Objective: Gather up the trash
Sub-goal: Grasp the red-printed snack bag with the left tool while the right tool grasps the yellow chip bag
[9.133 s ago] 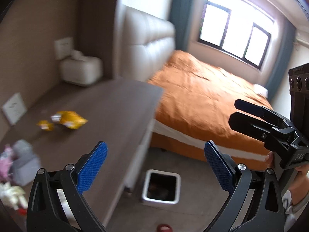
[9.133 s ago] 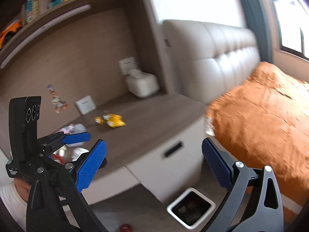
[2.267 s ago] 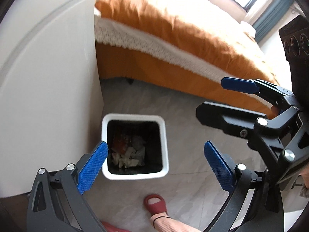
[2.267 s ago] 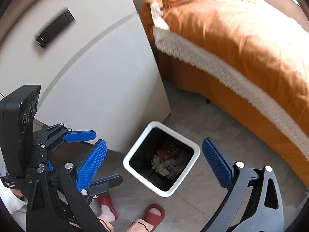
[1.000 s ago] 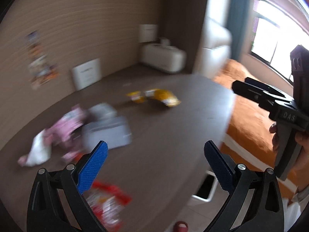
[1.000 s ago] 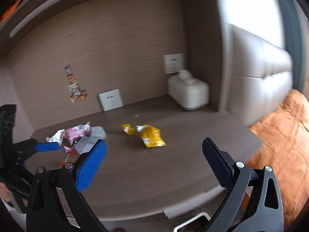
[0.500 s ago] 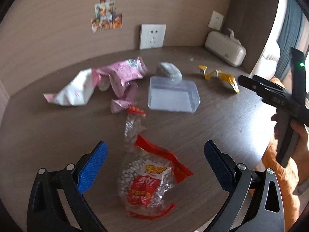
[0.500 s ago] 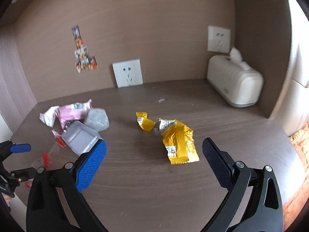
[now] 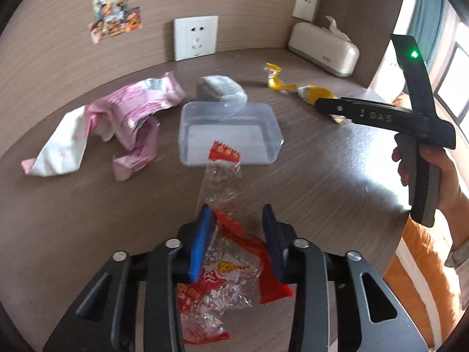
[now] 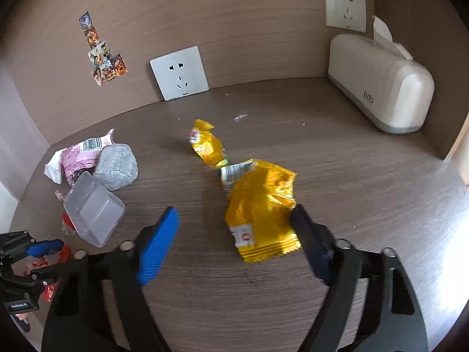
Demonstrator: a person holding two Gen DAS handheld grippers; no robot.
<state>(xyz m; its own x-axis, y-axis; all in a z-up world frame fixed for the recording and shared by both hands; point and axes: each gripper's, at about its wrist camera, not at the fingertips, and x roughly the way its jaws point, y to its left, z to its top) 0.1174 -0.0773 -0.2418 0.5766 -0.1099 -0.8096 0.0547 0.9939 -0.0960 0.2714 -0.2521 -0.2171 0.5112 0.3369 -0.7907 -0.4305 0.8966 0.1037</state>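
My left gripper [image 9: 237,234] is closing around a red and clear snack wrapper [image 9: 231,264] that lies on the brown desk [image 9: 322,182]; the jaws are narrow, with the wrapper between them. My right gripper [image 10: 234,240] is partly open over a yellow foil wrapper [image 10: 261,208]; its right pad touches the wrapper's edge. A smaller yellow wrapper [image 10: 206,143] lies just behind it. A clear plastic box [image 9: 228,132], a grey wad [image 9: 221,89] and pink and white wrappers [image 9: 132,111] lie further back.
A beige tissue box [image 10: 381,82] stands at the back right against the wall. Wall sockets [image 10: 178,73] and stickers [image 10: 105,58] are on the back panel. The desk's edge drops off at the right, above the orange bed [image 9: 419,264].
Both grippers have dropped closer to the desk. The left jaws have narrowed around the red wrapper. The right jaws have narrowed over the yellow wrapper.
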